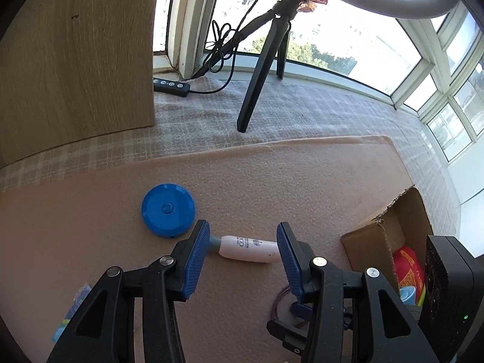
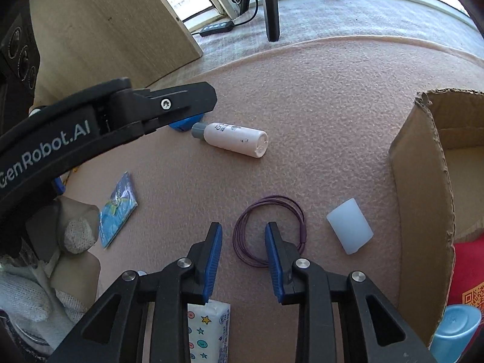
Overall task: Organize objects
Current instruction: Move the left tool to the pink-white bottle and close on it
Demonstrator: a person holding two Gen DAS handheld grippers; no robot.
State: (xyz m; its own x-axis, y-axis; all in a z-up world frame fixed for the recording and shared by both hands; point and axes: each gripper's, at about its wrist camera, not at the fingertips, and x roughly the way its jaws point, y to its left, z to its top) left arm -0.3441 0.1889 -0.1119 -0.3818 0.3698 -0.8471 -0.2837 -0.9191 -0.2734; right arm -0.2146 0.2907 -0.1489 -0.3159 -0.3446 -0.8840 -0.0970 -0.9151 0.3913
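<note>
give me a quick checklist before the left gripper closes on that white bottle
1. Left gripper open: ok, jaws spread wide.
2. White bottle between the fingers: ok in the left wrist view; height above it cannot tell.
3. Bottle lying flat on the pink mat: ok.
4. Blue round tape measure clear of the left finger: cannot tell, it sits close beside it.
5. Right gripper out of the way: ok, open over the purple cord loop, apart from the bottle.
6. Cardboard box has room: ok, open, partly filled.
</note>
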